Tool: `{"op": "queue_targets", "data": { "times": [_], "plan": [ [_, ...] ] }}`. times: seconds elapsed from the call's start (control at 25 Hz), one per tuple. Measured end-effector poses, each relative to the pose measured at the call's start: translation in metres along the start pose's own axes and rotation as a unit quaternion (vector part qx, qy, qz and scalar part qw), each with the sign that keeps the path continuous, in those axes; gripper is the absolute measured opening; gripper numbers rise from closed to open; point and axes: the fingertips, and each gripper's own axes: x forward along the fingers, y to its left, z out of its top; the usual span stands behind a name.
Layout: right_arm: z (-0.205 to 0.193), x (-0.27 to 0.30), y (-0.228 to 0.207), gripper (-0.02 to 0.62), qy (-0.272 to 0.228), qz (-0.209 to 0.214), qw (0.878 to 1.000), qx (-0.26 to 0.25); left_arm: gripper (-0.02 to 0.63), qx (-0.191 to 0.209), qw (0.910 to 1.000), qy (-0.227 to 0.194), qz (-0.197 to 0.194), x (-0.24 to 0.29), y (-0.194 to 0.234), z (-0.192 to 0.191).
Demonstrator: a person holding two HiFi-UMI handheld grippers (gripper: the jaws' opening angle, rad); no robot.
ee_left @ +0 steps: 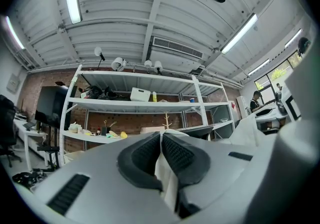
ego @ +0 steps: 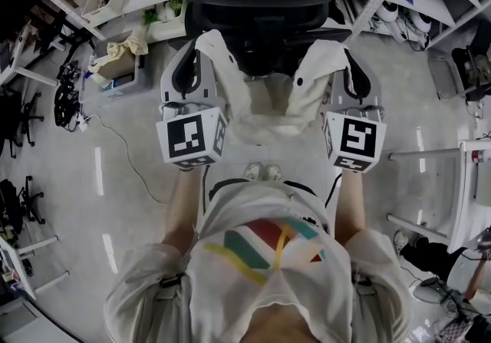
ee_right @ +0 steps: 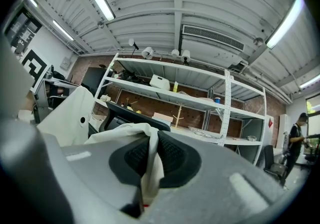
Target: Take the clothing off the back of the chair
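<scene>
Open grey floor (ego: 134, 203) flanks the black mesh chair (ego: 261, 19); white metal shelving (ee_left: 125, 104) stands behind. My left gripper (ee_left: 161, 143) and right gripper (ee_right: 150, 150) fingers clamp the white cloth garment (ego: 265, 115), slung between them before the chair.

The head camera looks steeply down onto the chair (ego: 261, 23) close ahead, while cameras riding just behind the jaws of the left gripper (ee_left: 161, 140) and right gripper (ee_right: 150, 140) face forward and slightly upward, sharing the white shelving (ee_left: 140, 105).
</scene>
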Motion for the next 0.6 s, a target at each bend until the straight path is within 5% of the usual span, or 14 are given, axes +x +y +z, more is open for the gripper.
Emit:
{"op": "queue_targets", "data": {
  "times": [0.6],
  "plan": [
    [0.0003, -0.0039, -0.0041, 0.006, -0.002, -0.009, 1.0, 0.003, 0.023, 0.0, 1.0, 0.004, 0.0, -0.0008, 0.0023, 0.0001]
  ]
}}
